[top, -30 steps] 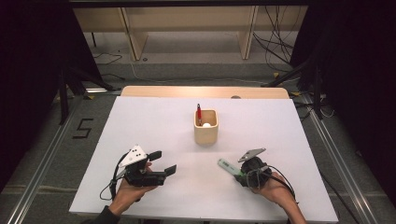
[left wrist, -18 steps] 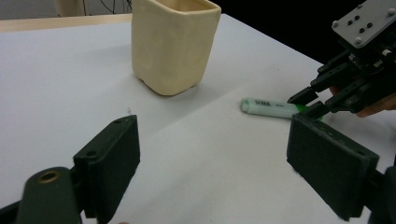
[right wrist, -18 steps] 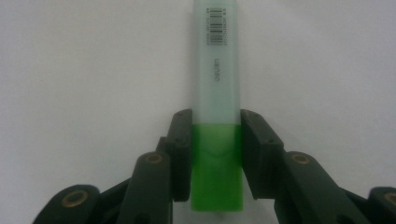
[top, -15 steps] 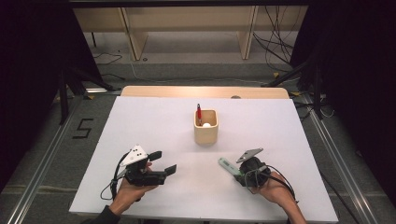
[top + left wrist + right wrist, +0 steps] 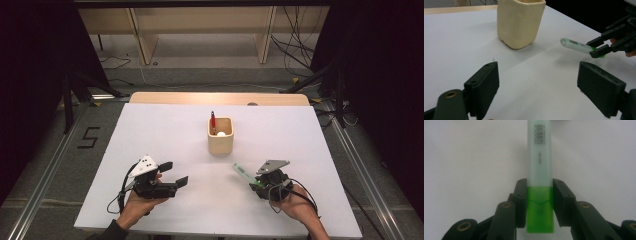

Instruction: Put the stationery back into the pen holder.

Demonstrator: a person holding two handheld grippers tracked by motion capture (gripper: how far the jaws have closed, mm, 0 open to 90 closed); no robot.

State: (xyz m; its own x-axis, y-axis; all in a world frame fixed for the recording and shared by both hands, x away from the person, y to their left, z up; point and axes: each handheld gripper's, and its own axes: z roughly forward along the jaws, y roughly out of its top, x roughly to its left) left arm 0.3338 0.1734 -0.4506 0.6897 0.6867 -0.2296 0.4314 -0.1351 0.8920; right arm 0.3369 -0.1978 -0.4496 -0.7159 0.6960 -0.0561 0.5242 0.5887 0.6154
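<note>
My right gripper (image 5: 257, 184) (image 5: 539, 195) is shut on a highlighter (image 5: 245, 174) (image 5: 539, 170) at its green cap end. The pale barrel sticks out toward the cup, just above the white table (image 5: 165, 135). From the left gripper view the same highlighter (image 5: 576, 46) shows at the right, clamped in the other hand's jaws. My left gripper (image 5: 175, 173) (image 5: 546, 85) rests at the table's front left, open, with nothing between its jaws. A cream square cup (image 5: 220, 136) (image 5: 520, 22) stands mid-table and holds a red pen (image 5: 212, 121) and a small white thing (image 5: 220, 133).
The table's far edge is a wooden strip (image 5: 220, 98). Metal rails (image 5: 45, 175) run along the floor on both sides, and cables (image 5: 295, 50) lie behind the table. A cable trails from each gripper toward the front edge.
</note>
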